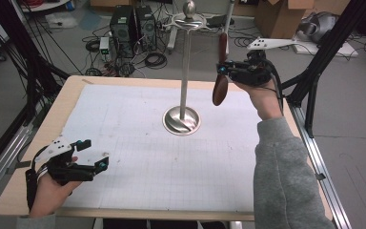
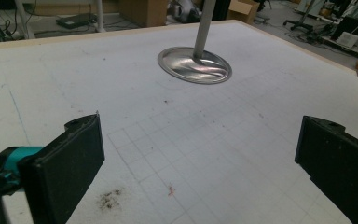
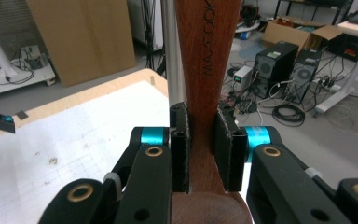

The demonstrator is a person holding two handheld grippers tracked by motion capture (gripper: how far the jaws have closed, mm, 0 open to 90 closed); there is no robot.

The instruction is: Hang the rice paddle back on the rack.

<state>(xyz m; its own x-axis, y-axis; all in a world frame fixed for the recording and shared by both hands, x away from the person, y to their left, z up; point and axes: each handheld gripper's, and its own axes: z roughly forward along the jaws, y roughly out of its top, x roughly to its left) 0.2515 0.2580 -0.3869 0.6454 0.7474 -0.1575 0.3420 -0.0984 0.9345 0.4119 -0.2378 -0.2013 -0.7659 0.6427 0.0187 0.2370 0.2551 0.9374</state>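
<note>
Right gripper view shows the right tongs clenched on a wooden spoon, lifted beside the metal stand. Left tongs rest released on the surface, well apart.

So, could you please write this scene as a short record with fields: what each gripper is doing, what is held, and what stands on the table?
right gripper: shut on the wooden spoon, raised above the table's far right part
wooden spoon: brown, handle up, bowl hanging down, clear of the table
left gripper: open, nothing between its fingers, low near the table's front left corner
metal stand: upright pole on a round base, about mid-table
table: wooden edge, covered by white gridded paper
</note>
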